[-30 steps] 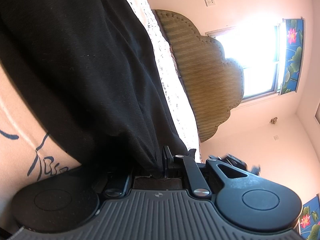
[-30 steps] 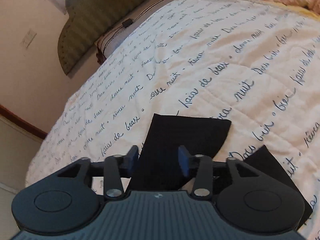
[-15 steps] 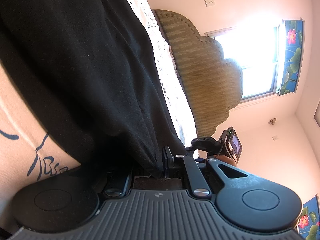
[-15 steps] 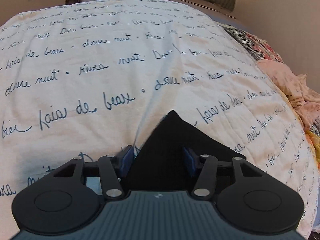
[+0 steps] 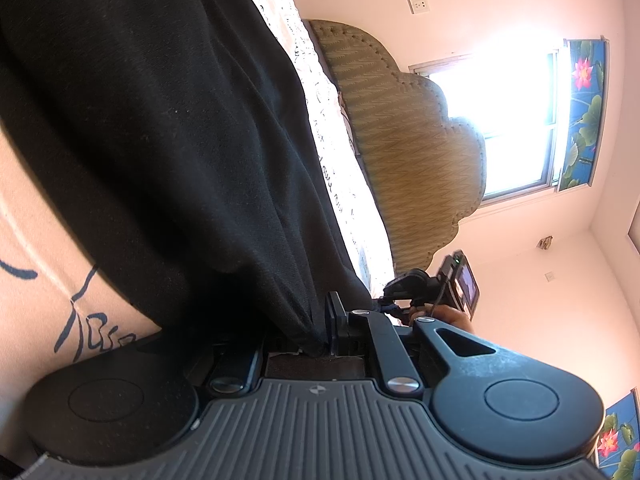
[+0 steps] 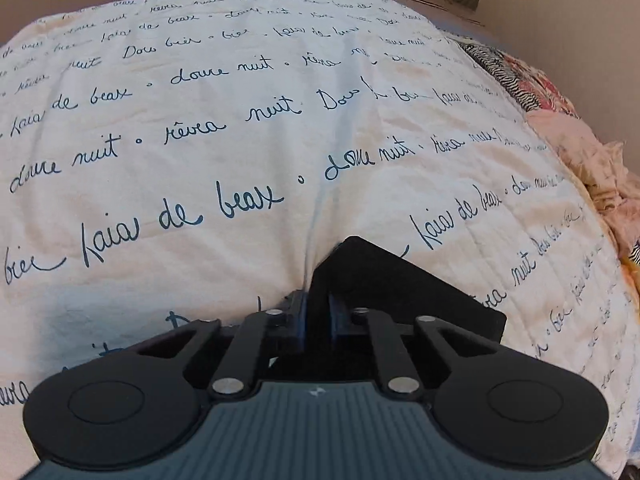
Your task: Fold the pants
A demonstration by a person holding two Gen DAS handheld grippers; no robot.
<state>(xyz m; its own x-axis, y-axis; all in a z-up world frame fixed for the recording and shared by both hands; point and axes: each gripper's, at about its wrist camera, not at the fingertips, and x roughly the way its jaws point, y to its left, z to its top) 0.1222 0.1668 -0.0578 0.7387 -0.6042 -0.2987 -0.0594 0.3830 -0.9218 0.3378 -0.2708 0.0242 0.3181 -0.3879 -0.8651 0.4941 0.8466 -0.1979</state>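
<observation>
In the left wrist view the left gripper (image 5: 320,340) pinches a bunched edge of the black pants (image 5: 160,140), soft, limp cloth draped over the bedspread (image 5: 332,160); in the right wrist view the right gripper (image 6: 318,316) has closed narrowly on a flat corner (image 6: 384,280) lying on the bed, best held at hems.

Both claws (image 5: 316,332) (image 6: 317,314) clamped tight.

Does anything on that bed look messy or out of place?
Only one thing: a crumpled heap of pink and patterned fabric bunched at the bedspread's right edge. The black pants lie flat, pinched by the right gripper.
</observation>
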